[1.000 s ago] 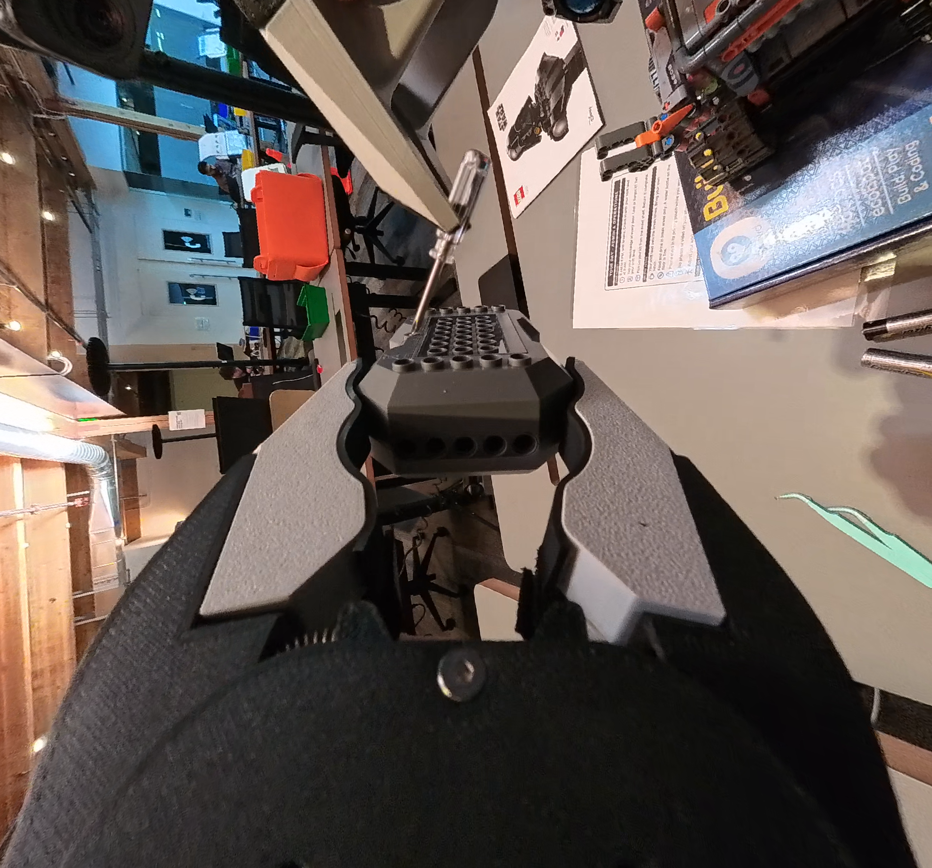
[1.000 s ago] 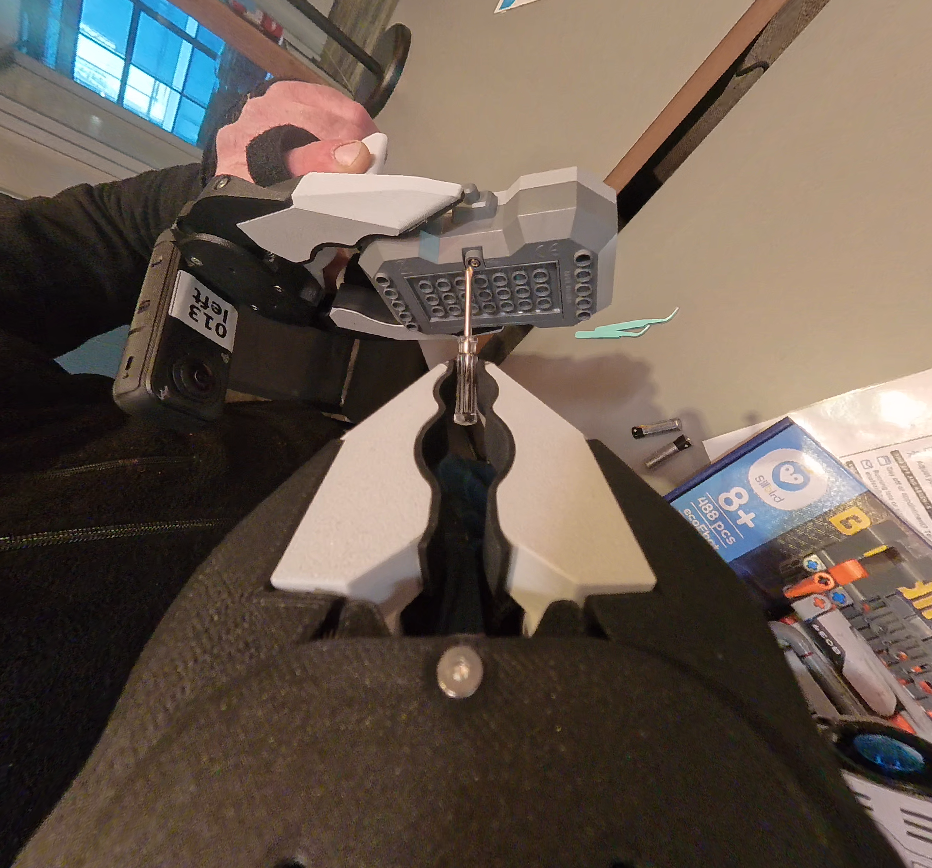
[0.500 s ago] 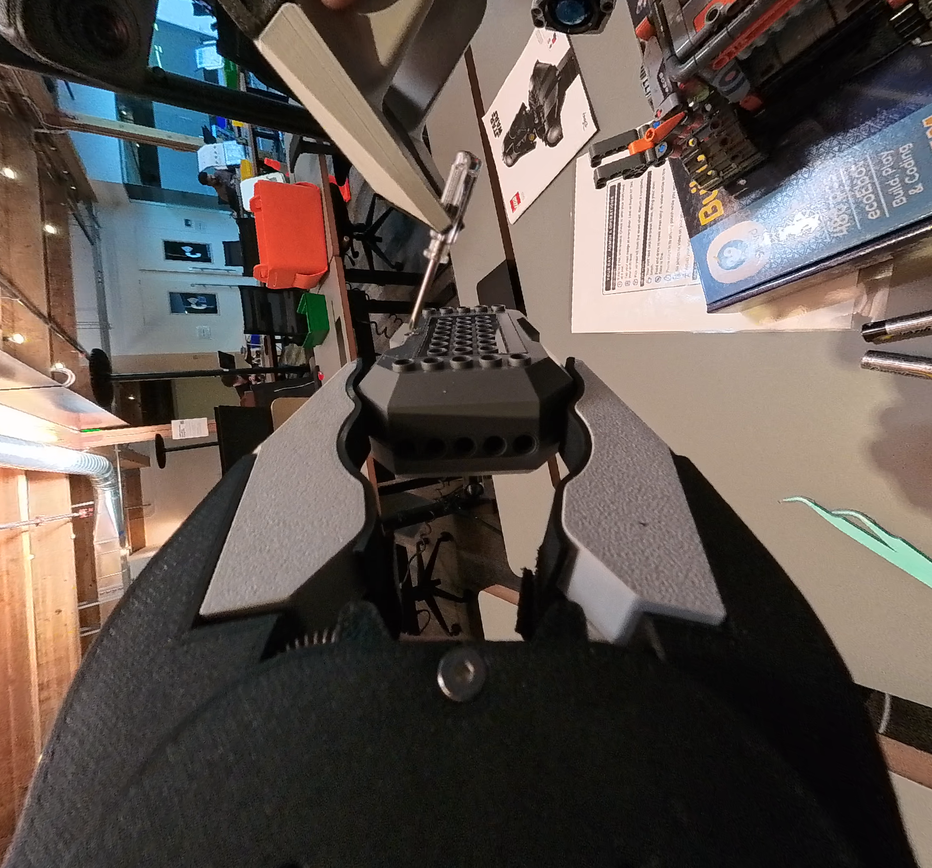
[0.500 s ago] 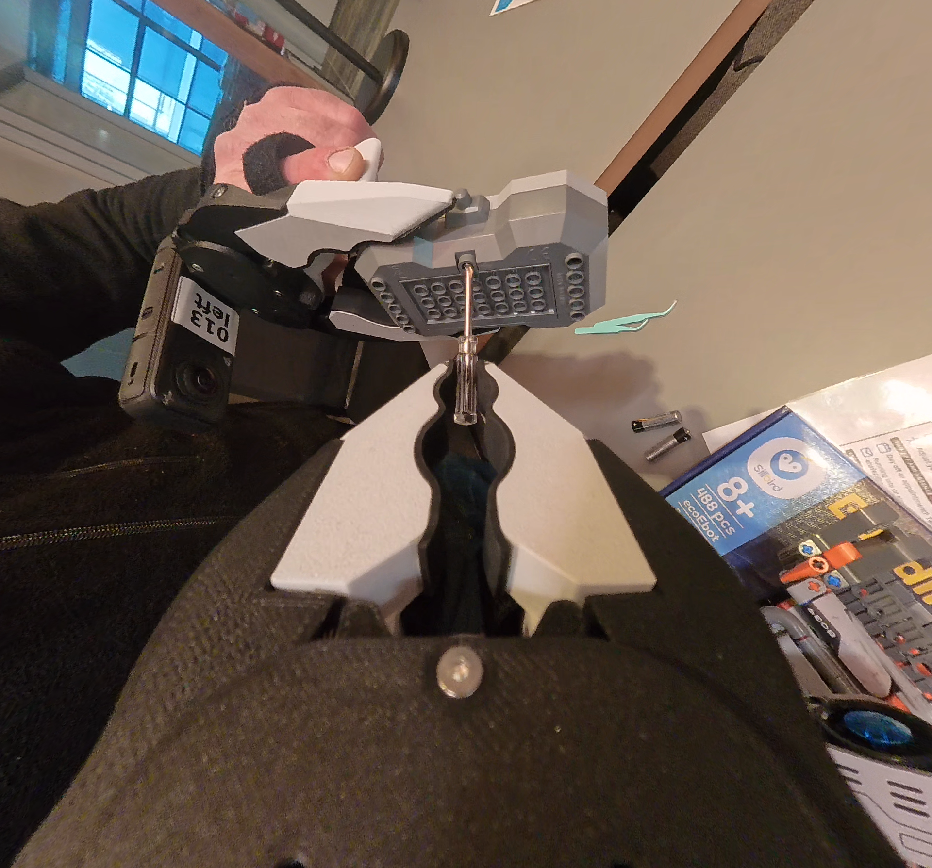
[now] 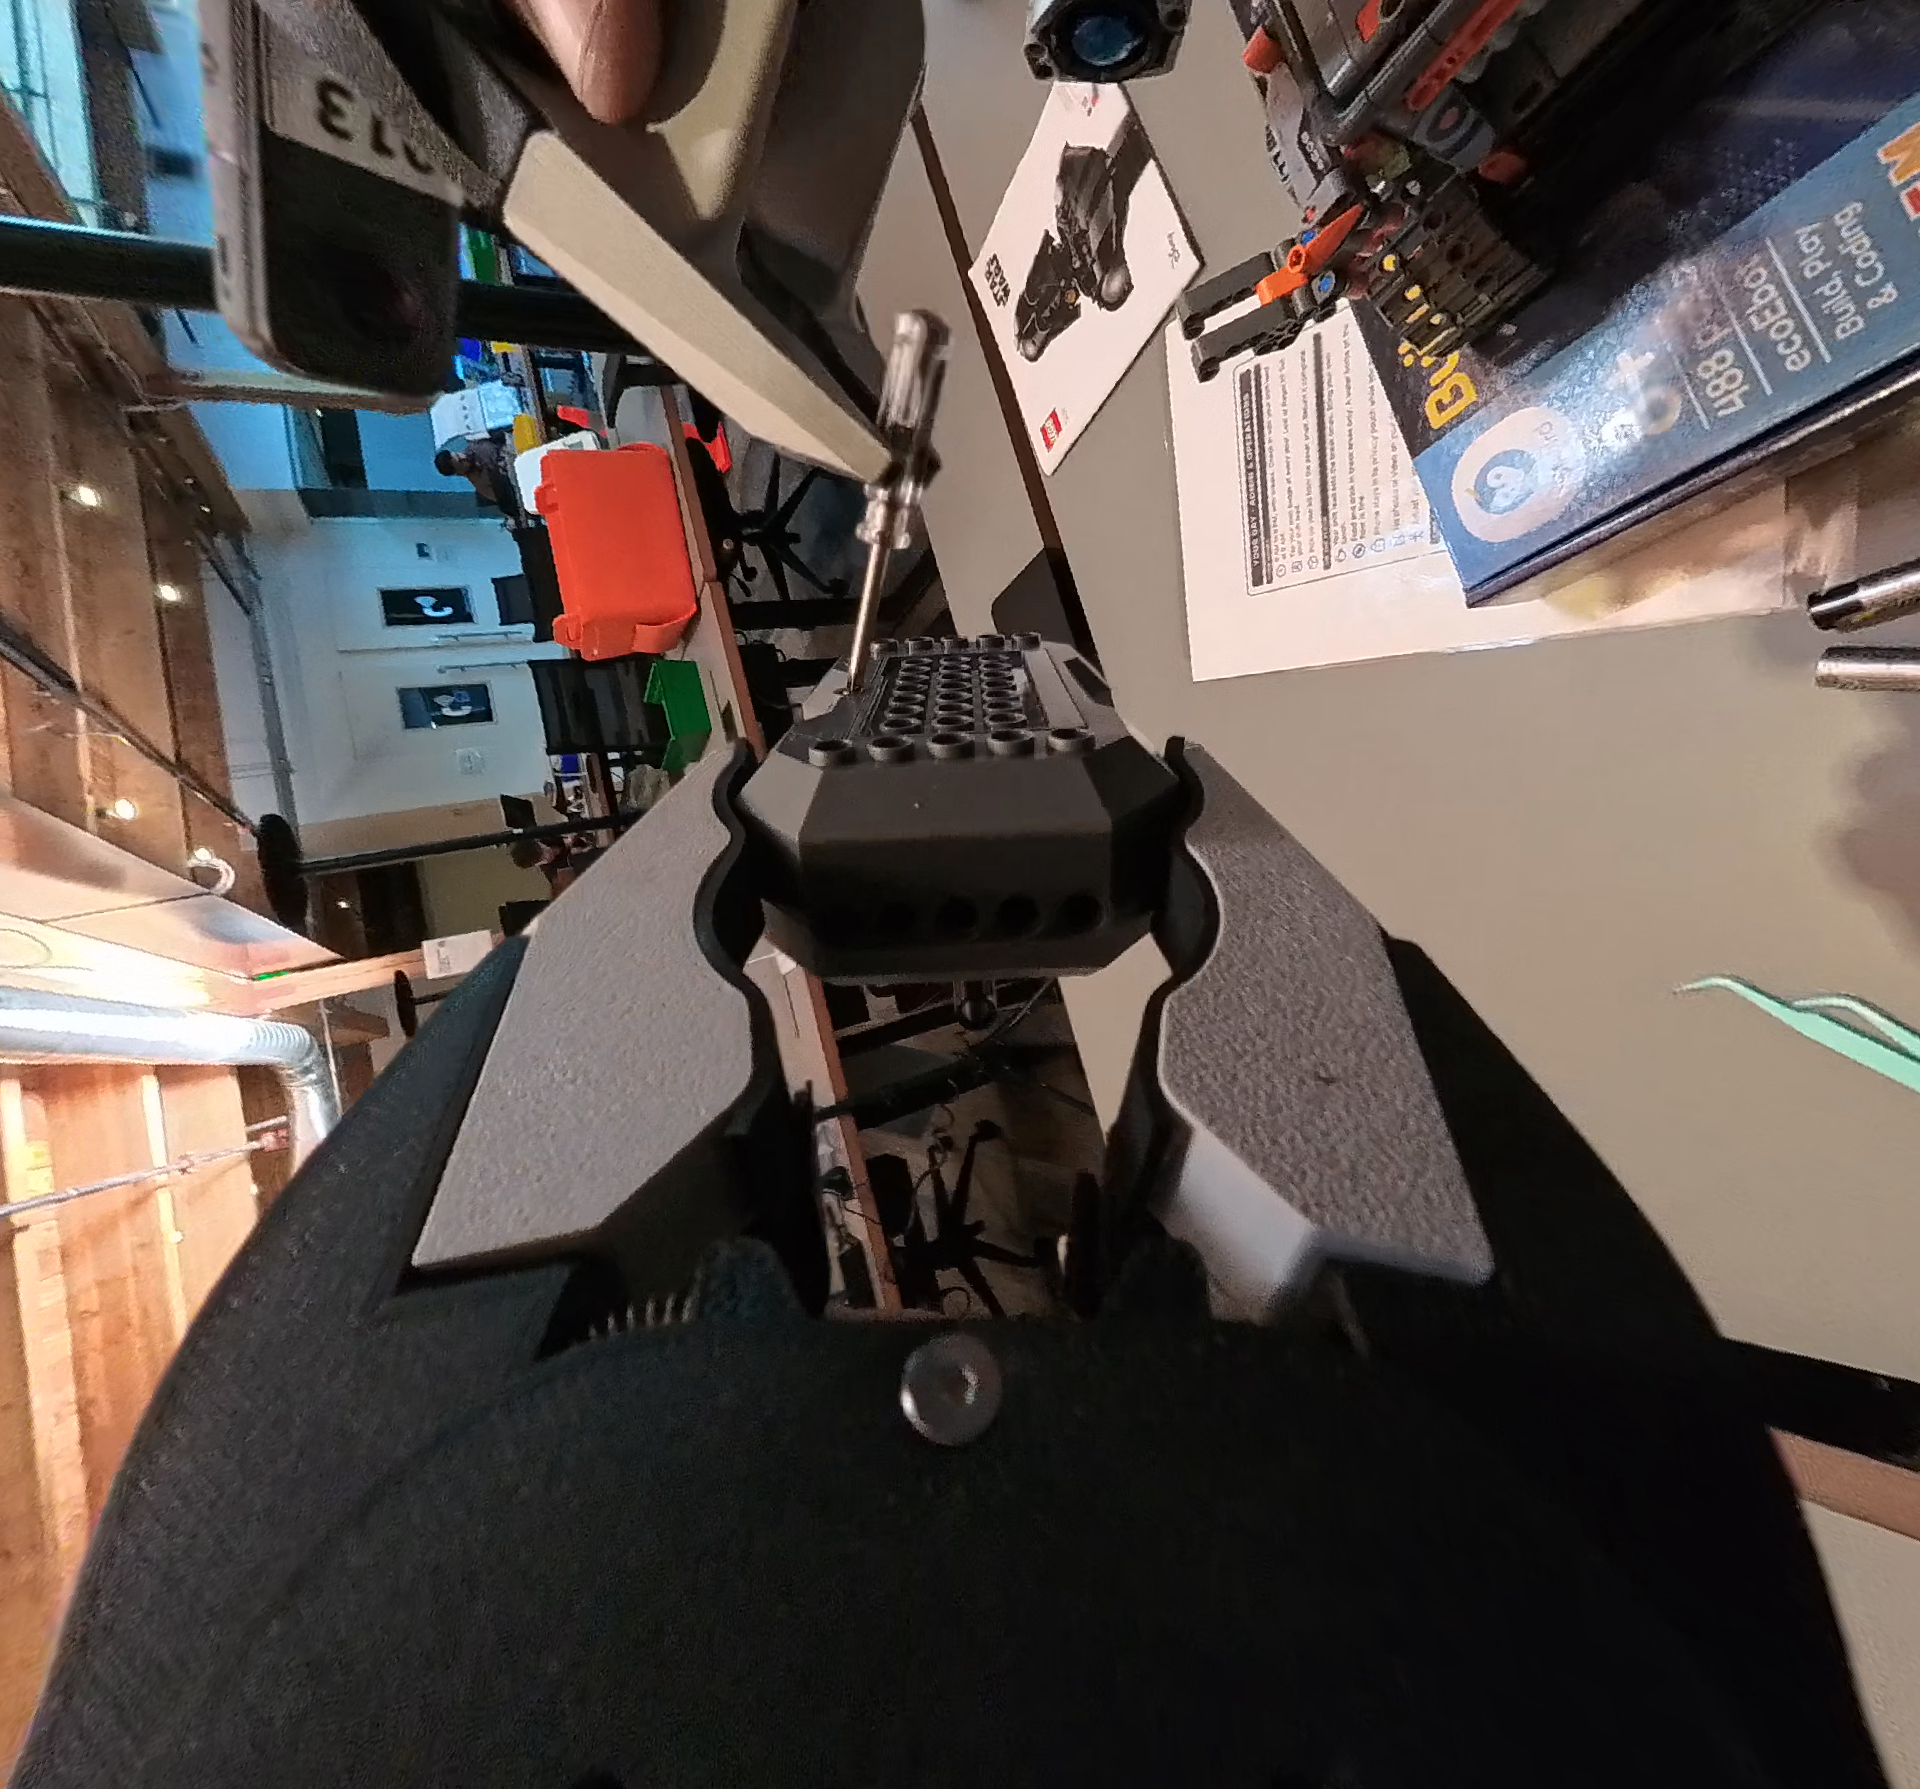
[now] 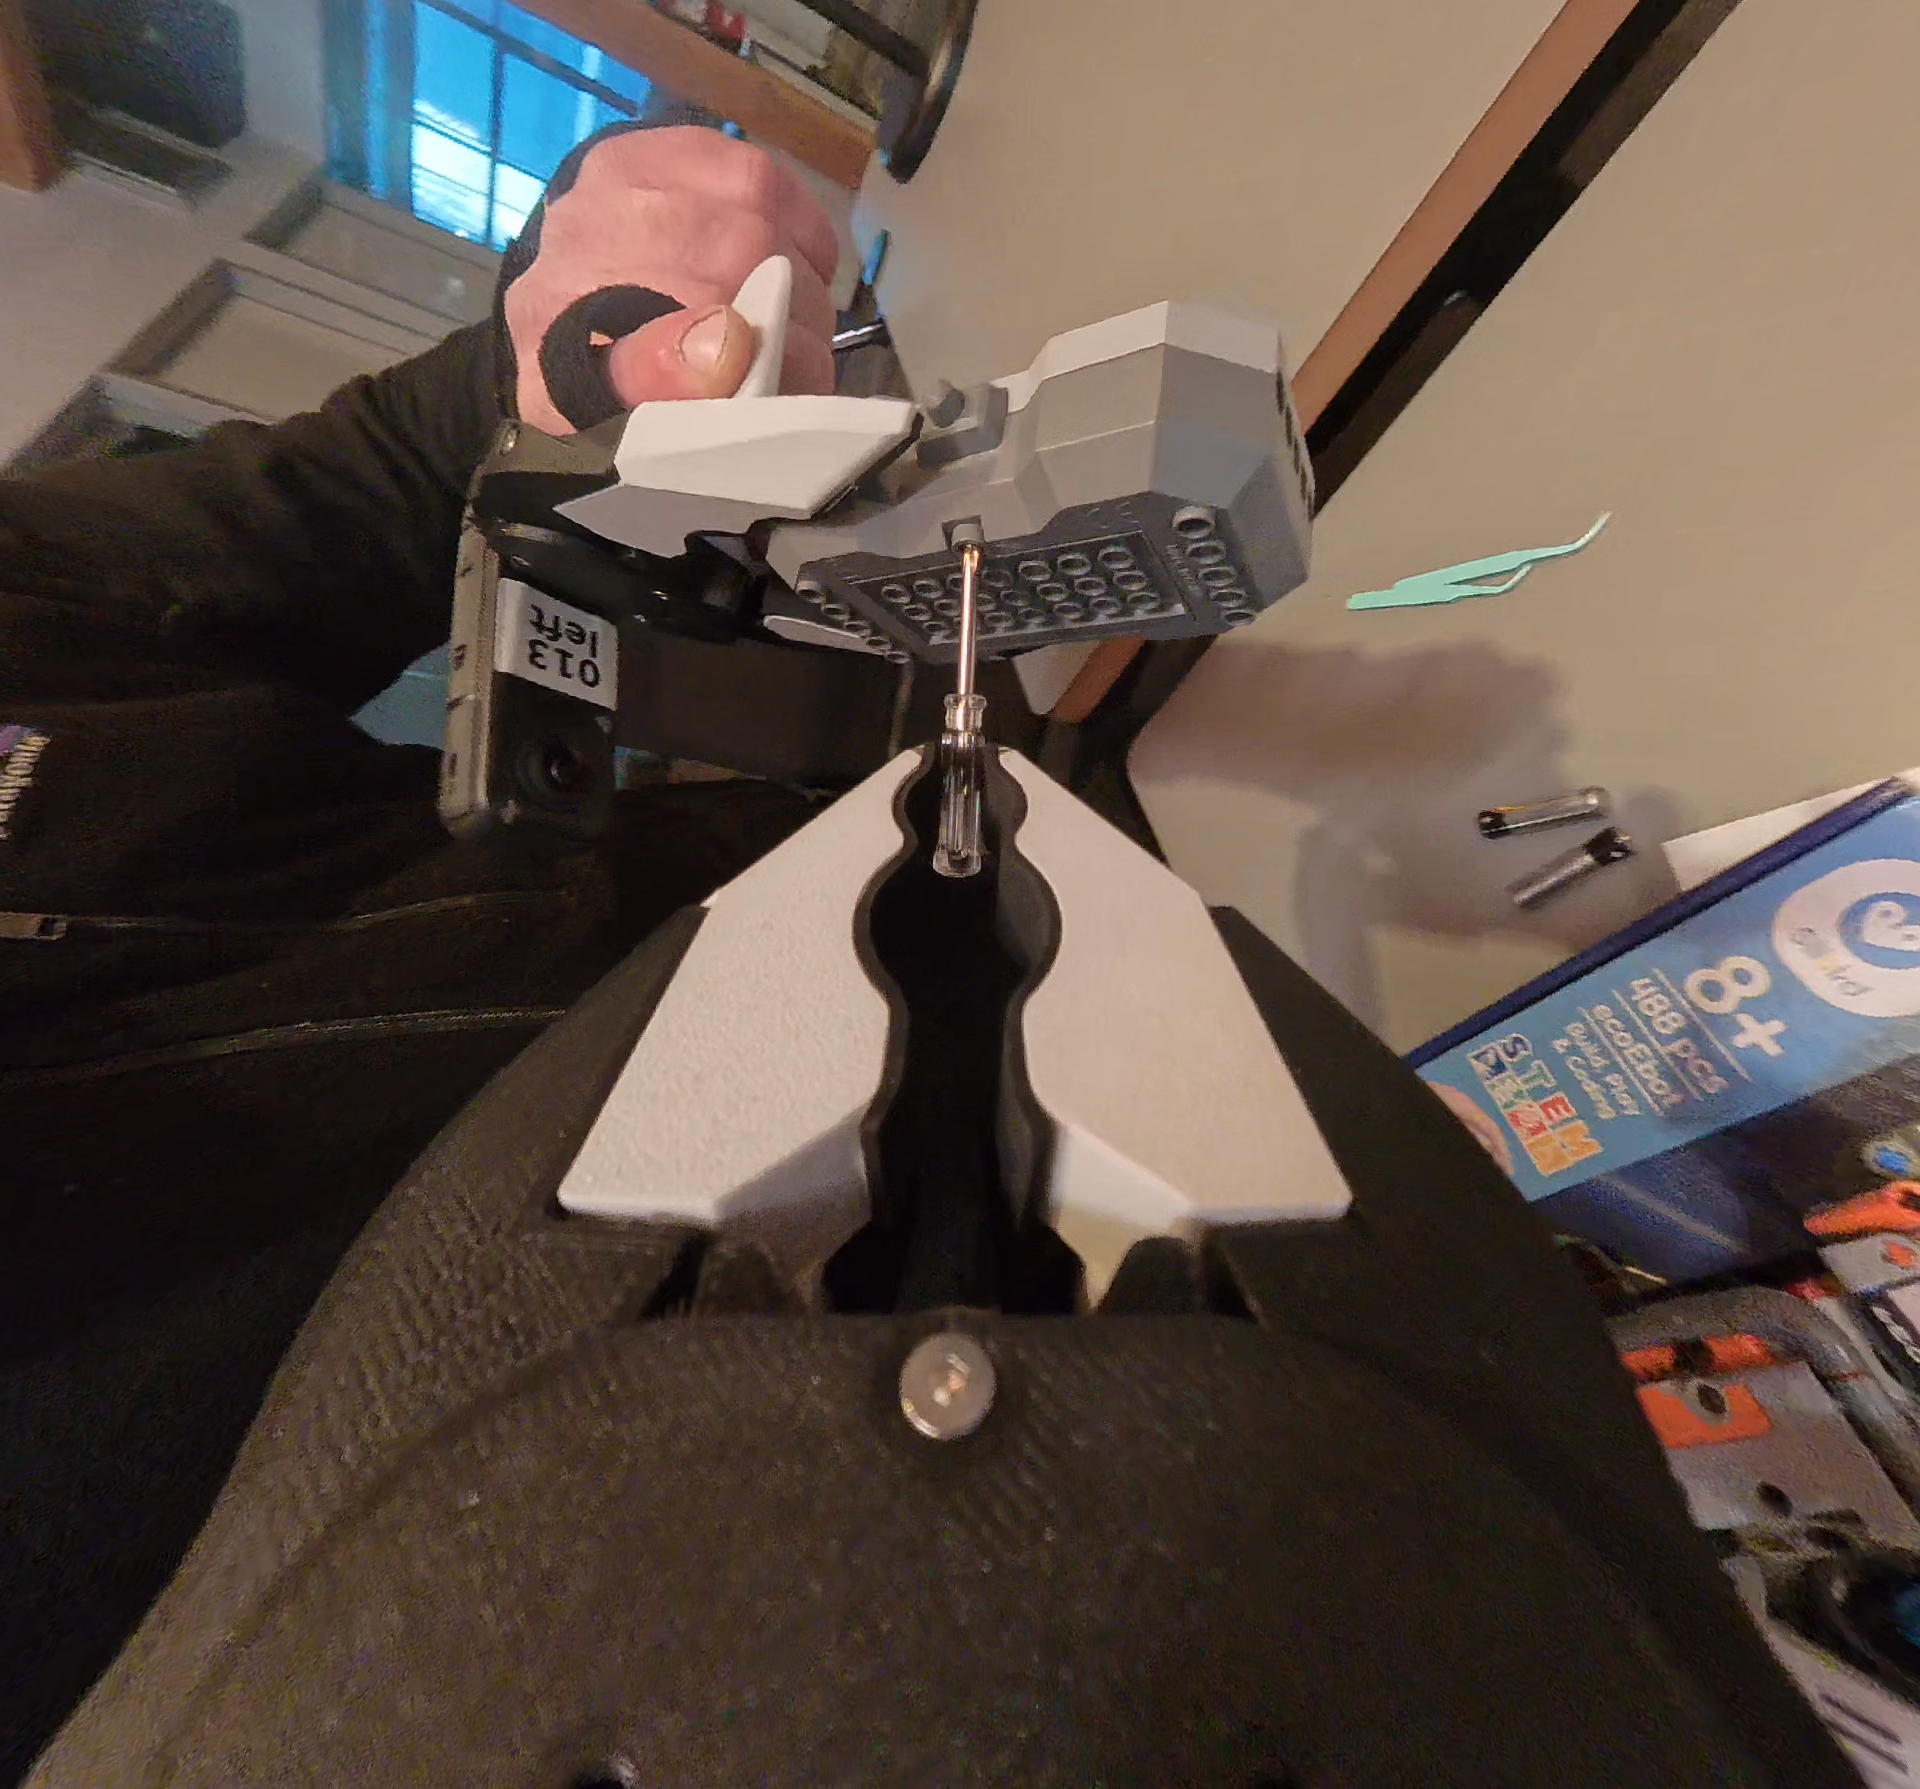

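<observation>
My left gripper (image 5: 951,856) is shut on a dark grey studded block (image 5: 951,804) and holds it in the air above the table. The block also shows in the right wrist view (image 6: 1091,534), with the left gripper (image 6: 821,492) and a person's hand (image 6: 665,285) behind it. My right gripper (image 6: 961,783) is shut on a small screwdriver (image 6: 961,700) with a clear handle. Its metal tip touches the block's studded face near one edge. In the left wrist view the screwdriver (image 5: 894,492) comes down from the right gripper (image 5: 883,461) at the upper left.
On the grey table (image 5: 1558,908) lie a blue box (image 5: 1683,357), a brick-built model (image 5: 1507,56), printed sheets (image 5: 1309,513), a white booklet (image 5: 1086,264), two metal cylinders (image 6: 1548,840) and teal tweezers (image 5: 1818,1022). An orange case (image 5: 613,544) stands far off. There is about 5 cm between the tips of the two grippers.
The right gripper with the screwdriver has come closer to the left camera and tilted. The block now shows more edge-on in the right wrist view. Both grips are unchanged.
</observation>
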Demonstrator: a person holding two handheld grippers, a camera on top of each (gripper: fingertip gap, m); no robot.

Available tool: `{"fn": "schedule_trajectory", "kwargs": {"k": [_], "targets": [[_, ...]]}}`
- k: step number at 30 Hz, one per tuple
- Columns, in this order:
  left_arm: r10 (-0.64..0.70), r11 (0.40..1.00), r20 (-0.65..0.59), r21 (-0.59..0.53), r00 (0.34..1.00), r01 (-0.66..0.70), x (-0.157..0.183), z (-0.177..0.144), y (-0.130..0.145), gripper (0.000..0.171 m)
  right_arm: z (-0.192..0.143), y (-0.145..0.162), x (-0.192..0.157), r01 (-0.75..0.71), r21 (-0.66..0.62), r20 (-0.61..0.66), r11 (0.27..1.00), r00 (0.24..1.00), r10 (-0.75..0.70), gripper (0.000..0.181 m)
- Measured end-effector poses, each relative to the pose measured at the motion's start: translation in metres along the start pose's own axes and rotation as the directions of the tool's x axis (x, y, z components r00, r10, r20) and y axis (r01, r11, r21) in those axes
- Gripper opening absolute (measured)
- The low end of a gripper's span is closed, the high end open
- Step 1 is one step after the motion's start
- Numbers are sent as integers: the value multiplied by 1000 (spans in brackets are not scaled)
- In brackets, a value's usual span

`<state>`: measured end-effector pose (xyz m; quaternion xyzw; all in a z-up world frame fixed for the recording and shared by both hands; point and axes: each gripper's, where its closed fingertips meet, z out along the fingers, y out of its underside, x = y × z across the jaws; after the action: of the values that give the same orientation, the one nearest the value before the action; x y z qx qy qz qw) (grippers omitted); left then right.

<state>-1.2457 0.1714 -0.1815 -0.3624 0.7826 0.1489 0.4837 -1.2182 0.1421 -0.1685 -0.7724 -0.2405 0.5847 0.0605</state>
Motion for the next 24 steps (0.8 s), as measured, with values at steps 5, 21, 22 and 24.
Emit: {"fn": "schedule_trajectory", "kwargs": {"k": [5, 21, 22, 24], "targets": [[67, 998, -14, 20, 998, -66, 3, -2, 0, 73, 2, 2, 1, -45, -18, 65, 999, 997, 46, 4], [-209, 977, -119, 8, 971, 212, -3, 3, 9, 73, -8, -24, 21, 537, -397, -572, 745, 490, -658, 4], [-234, 972, -127, 6, 964, 237, -4, 3, 10, 73, -9, -27, 21, 557, -443, -590, 702, 409, -697, 4], [-274, 961, -142, 7, 951, 277, -6, 3, 10, 73, -14, -34, 22, 578, -576, -598, 577, 183, -780, 4]]}}
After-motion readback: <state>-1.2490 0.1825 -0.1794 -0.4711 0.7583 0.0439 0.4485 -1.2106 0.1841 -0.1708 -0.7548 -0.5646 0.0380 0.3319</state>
